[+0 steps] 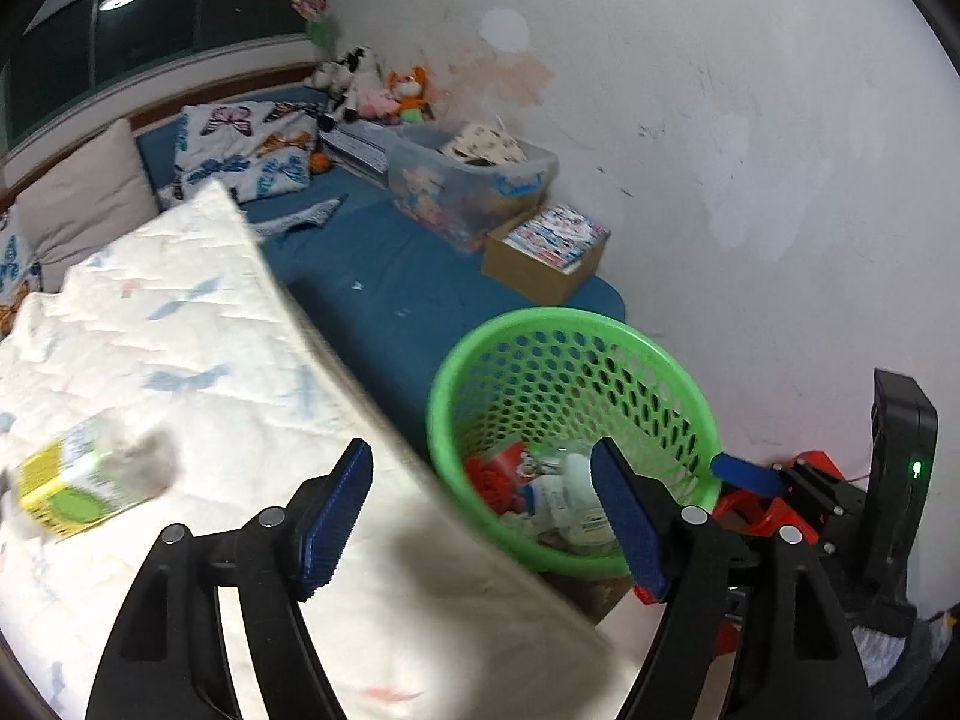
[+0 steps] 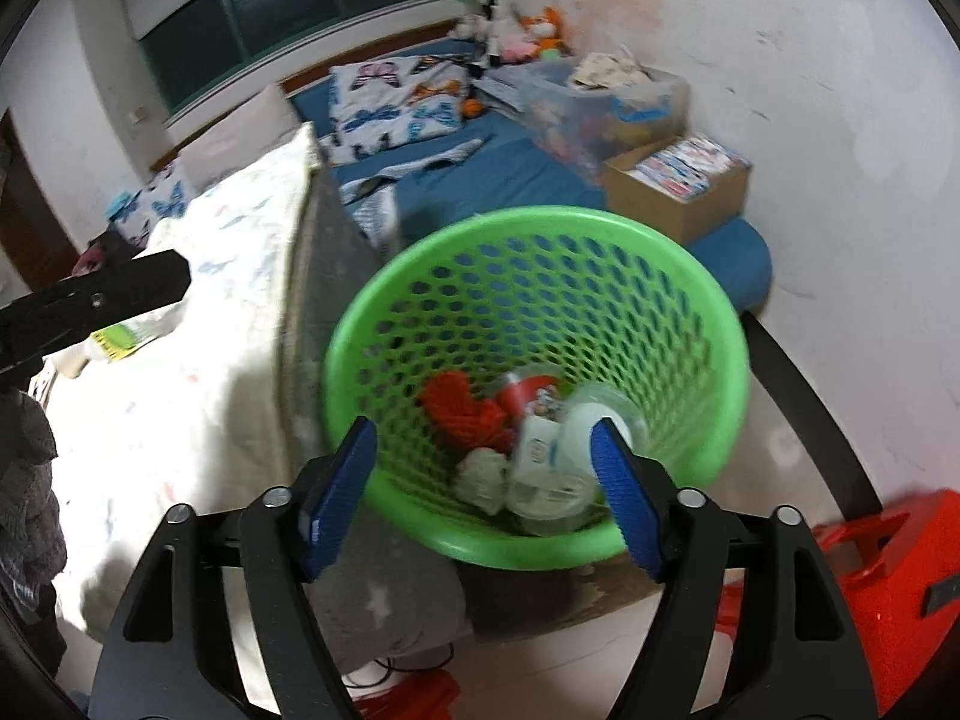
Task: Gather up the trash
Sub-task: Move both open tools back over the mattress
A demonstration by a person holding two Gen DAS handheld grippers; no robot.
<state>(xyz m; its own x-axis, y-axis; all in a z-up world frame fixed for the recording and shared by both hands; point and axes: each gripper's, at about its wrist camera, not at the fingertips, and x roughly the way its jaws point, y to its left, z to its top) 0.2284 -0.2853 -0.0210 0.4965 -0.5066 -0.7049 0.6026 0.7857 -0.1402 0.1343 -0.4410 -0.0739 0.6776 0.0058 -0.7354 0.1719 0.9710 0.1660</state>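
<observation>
- Left claw (image 1: 480, 516): jaws wide, empty.
- Right claw (image 2: 483, 495): jaws wide, empty, above green basket (image 2: 384, 312) at frame centre.
- Basket contents blurred; red item (image 2: 462, 411) discernible.
- Yellow-green carton (image 1: 72, 489), lower left on the bed (image 1: 198, 360), blurred.

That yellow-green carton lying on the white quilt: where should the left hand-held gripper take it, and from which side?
Probably across its narrow width, coming down from above. The yellow-green carton lies flat on the white quilt, long faces exposed, so the two long sides look reachable. The left hand-held gripper is open and empty; the carton sits to its left. The picture is blurred, so this is tentative.
</observation>
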